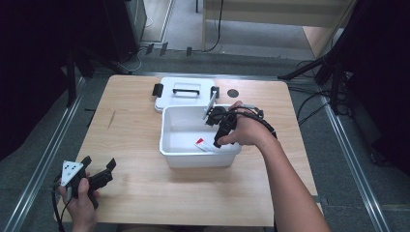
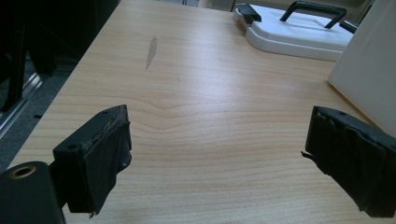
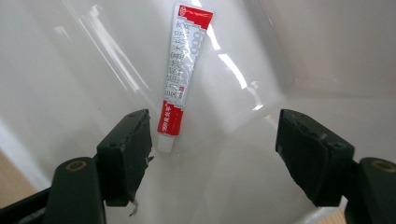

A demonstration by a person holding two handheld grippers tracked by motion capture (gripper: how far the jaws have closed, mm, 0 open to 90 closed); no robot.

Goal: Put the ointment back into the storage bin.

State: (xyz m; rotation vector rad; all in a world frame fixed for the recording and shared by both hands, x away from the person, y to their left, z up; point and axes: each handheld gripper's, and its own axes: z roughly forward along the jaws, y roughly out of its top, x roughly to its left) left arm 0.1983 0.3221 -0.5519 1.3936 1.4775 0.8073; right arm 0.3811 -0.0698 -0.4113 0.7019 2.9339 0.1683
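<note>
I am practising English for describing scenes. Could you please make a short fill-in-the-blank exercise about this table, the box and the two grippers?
1. The red and white tube lies inside the white ____.
2. The lid with the black handle lies on the table, ____ the box.
3. The jaws of the right gripper are ____, with nothing between them.
4. The left gripper is over the bare ____.

Missing words: box; behind; open; table

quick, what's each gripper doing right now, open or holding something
Left gripper: open, empty, above the table.
Right gripper: open, holding nothing, above the tube in the white bin.
</note>
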